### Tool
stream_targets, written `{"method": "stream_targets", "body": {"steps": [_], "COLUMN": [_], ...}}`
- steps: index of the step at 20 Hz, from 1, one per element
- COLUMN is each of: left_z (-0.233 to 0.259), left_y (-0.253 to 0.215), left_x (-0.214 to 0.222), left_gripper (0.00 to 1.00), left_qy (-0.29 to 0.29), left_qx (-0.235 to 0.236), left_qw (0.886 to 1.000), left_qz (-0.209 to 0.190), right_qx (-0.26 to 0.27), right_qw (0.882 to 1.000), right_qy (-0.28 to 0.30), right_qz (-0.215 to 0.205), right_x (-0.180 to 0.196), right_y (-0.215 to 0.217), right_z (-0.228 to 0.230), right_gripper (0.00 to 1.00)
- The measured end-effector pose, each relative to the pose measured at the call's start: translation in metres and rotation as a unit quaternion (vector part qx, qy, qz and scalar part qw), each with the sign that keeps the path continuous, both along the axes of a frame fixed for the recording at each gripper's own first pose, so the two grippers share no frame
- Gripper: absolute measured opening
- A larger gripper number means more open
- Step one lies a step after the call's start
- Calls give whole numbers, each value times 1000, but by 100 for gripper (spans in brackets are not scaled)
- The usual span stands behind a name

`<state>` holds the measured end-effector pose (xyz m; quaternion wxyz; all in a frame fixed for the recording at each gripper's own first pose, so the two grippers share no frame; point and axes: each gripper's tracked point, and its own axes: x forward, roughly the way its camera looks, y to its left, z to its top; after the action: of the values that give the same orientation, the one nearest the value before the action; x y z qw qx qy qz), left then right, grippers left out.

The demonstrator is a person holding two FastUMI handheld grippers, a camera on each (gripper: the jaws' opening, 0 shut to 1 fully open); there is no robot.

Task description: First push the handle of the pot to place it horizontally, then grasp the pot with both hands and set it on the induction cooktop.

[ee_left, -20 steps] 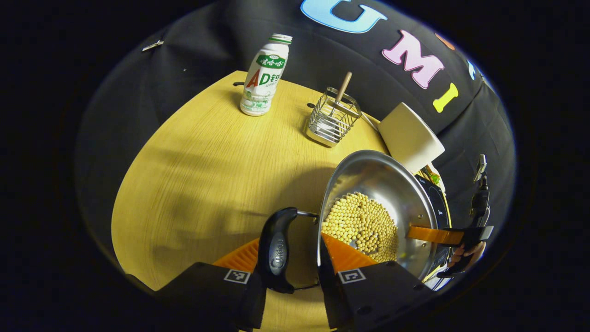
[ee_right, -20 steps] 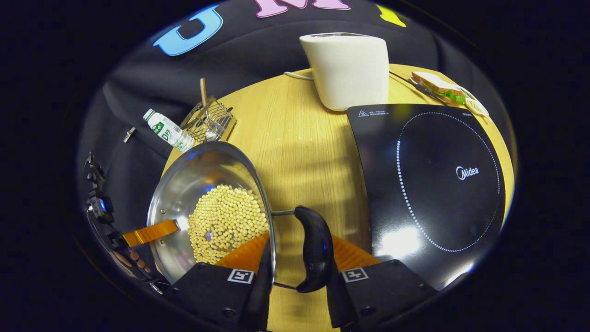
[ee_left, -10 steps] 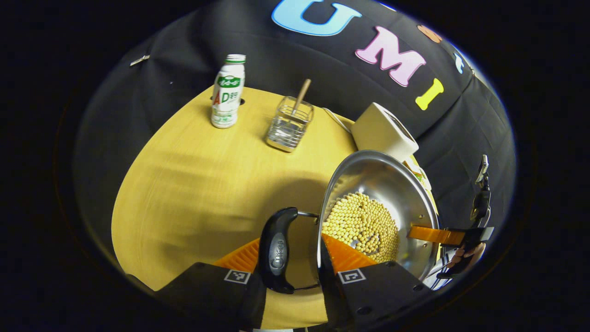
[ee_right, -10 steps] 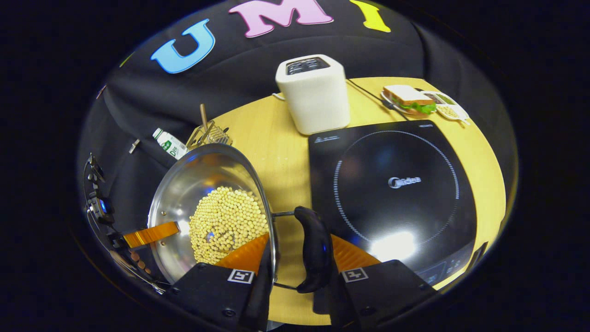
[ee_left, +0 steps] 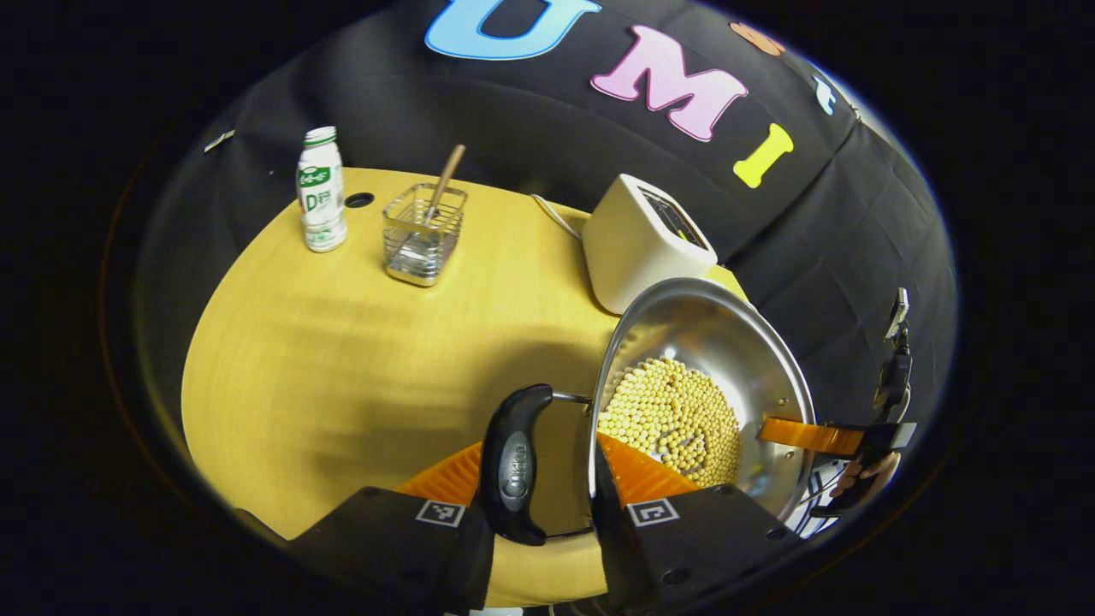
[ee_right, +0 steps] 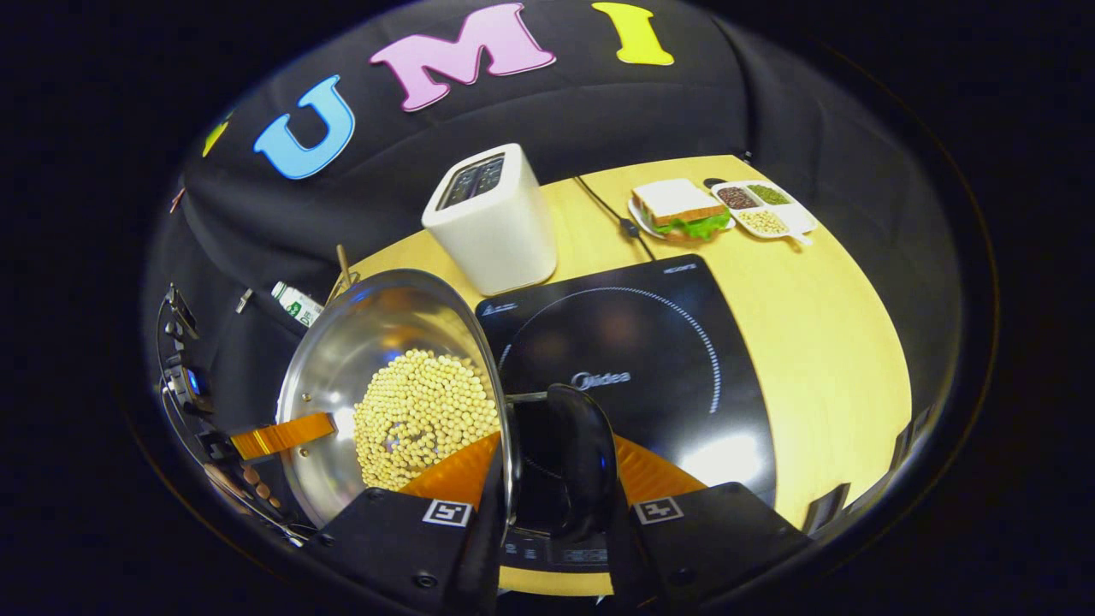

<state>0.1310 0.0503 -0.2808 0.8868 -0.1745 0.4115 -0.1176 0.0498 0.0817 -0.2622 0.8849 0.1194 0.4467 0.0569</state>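
Note:
A steel pot (ee_left: pixel 710 342) half full of pale beans (ee_left: pixel 671 419) hangs above the wooden table (ee_left: pixel 342 359). My left gripper (ee_left: pixel 535 470) is shut on its black handle (ee_left: pixel 513 458), one orange finger outside and one inside the rim. In the right gripper view the same pot (ee_right: pixel 376 342) sits at the left, and my right gripper (ee_right: pixel 556 475) is shut on the opposite black handle (ee_right: pixel 586 453). The black induction cooktop (ee_right: pixel 667 342) lies right under that handle and ahead of it. Across the pot each view shows the other gripper's orange finger (ee_left: pixel 808 436) (ee_right: pixel 278 435).
A white toaster (ee_right: pixel 492 218) stands behind the cooktop, its cable (ee_right: pixel 612 210) running back. A sandwich (ee_right: pixel 680 205) and a divided dish (ee_right: pixel 761 205) lie at the far right. A white bottle (ee_left: pixel 321 192) and a wire rack (ee_left: pixel 421 231) holding a wooden stick stand far left.
Both grippers have carried the pot up and to the right. The cooktop has come in under the right handle, while the bottle and rack have dropped away to the left.

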Motion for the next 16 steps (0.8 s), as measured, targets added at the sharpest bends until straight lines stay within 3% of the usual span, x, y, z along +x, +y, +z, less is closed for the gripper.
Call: {"method": "stream_targets", "body": {"steps": [2, 6, 7, 8, 9, 16], "left_z": [-2, -6, -7, -8, -10, -25], "left_y": [-21, -62, -72, -81, -91, -128], "left_x": [-2, 10, 14, 18, 21, 39], "left_gripper": [54, 54, 54, 54, 54, 54], "left_qy": [1, 7, 7, 6, 7, 10], "left_qx": [-3, -4, -3, -2, -2, 4], "left_qw": [1000, 1000, 1000, 1000, 1000, 1000], "left_qz": [-2, -8, -10, -12, -13, 1], "right_qx": [-2, -3, -2, -2, -1, 11], "right_qw": [1000, 1000, 1000, 1000, 1000, 999], "right_qy": [-1, 5, 8, 11, 16, 34], "right_qz": [-1, -8, -10, -12, -15, -17], "right_x": [8, 23, 25, 28, 31, 60], "right_y": [-23, -67, -76, -85, -94, -132], "right_z": [1, -4, -6, -9, -13, -35], "right_gripper": [54, 54, 49, 54, 49, 53]}}
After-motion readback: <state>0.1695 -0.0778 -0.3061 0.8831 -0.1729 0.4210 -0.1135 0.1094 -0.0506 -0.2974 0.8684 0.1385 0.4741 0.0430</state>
